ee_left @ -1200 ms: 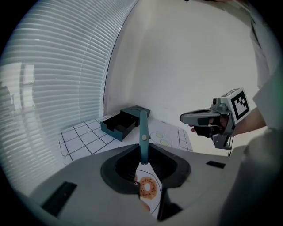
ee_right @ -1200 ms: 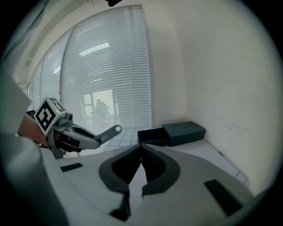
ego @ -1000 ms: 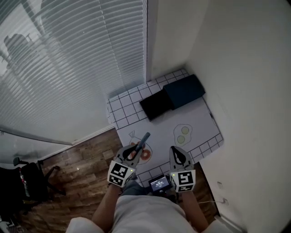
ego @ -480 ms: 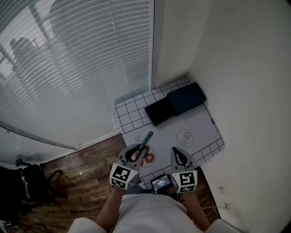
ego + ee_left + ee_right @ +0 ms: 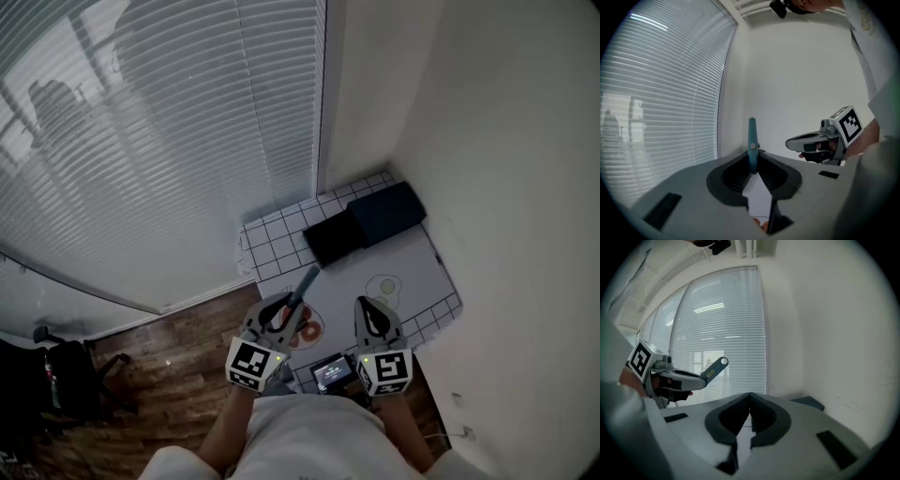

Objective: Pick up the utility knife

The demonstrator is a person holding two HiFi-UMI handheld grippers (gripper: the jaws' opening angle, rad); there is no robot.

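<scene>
Room, head view: slatted window blinds (image 5: 178, 141) fill the left, a bare white wall (image 5: 506, 150) the right, with wood floor (image 5: 159, 347) below the blinds.
Table mat, head view: a white mat (image 5: 417, 262) with a grid border and a fried-egg drawing (image 5: 382, 286) lies in the corner.
Boxes, head view: a black box (image 5: 335, 237) and a dark blue box (image 5: 386, 212) touch each other at the mat's far end.
Left gripper, head view: the left gripper (image 5: 281, 314) hangs over the mat's near edge, clamped on the utility knife (image 5: 302, 289), which slants up and away toward the boxes.
Right gripper, head view: the right gripper (image 5: 370, 314) is beside it, the two apart, with a small lit screen (image 5: 330, 373) low between them.
Left gripper view: the left gripper's (image 5: 752, 161) jaws pinch the teal utility knife (image 5: 752, 136) at its lower end, and the knife stands upright above them against the wall. The right gripper (image 5: 799, 141) shows at the right, side on.
Right gripper view: the right gripper's (image 5: 750, 399) jaw tips meet with nothing between them. The left gripper (image 5: 686, 377) at the left carries the utility knife (image 5: 715, 369) angled upward before the blinds (image 5: 726, 333), and the dark blue box (image 5: 806, 402) sits at the right by the wall.
</scene>
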